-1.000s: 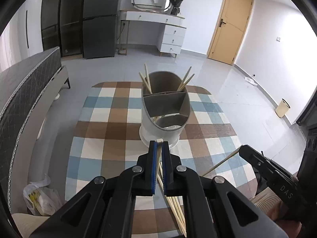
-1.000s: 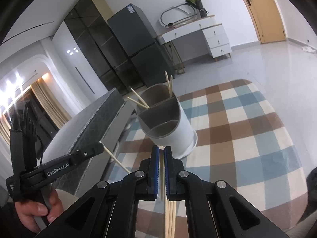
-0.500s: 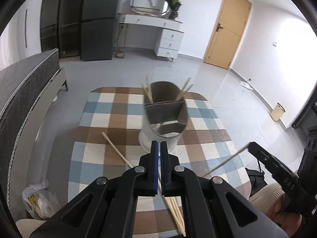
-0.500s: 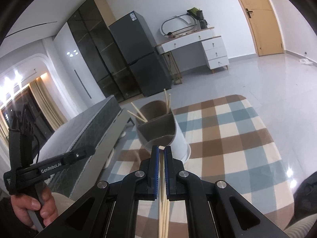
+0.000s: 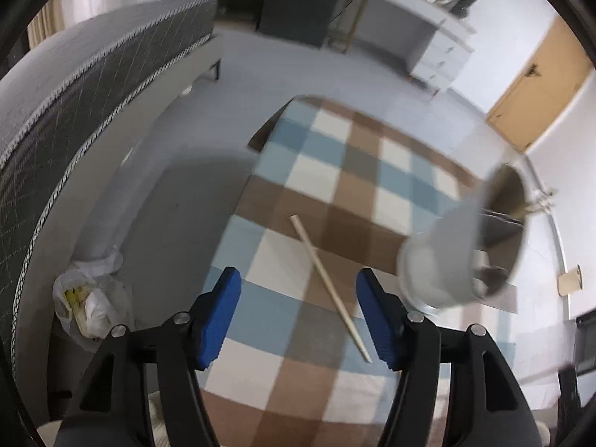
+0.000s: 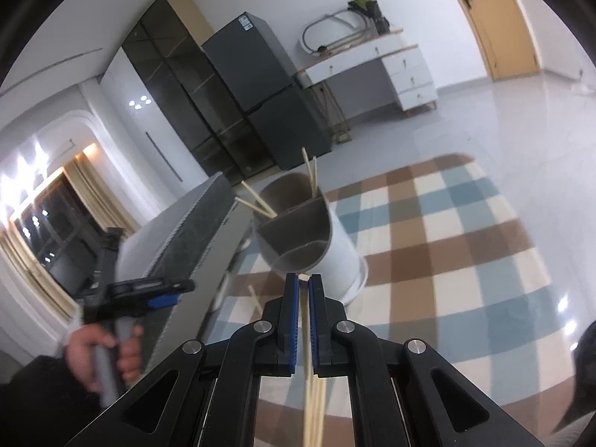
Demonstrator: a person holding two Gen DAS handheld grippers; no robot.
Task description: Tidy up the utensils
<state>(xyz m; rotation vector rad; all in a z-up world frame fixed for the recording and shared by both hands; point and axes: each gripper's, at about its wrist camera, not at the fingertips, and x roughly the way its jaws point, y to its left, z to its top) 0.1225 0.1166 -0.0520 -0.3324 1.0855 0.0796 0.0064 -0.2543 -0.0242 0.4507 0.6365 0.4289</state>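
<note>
In the left wrist view, a dark quilted bed fills the far left, with a crumpled white plastic bag on the floor at its foot. The left gripper hangs over the near edge of the checked surface, its blue-padded jaws spread wide and holding nothing. Between them, lower down on the cloth, a single loose chopstick lies at a slant. To its right stands the grey-and-white utensil holder, blurred, just beside the right-hand blue pad. Beyond the surface are a white dresser and, further right, a wooden door.

In the right wrist view, the person's left hand grips the handle of the other tool at the lower left, in front of the bed. Dark cabinets and a refrigerator stand behind. The utensil holder sits near the left edge of the surface, with chopsticks standing in its far compartment. Directly in front of it, the right gripper has its jaws nearly together, pinching a bundle of chopsticks whose tip reaches just short of the holder's near rim. The white dresser and the door lie off to the right.
</note>
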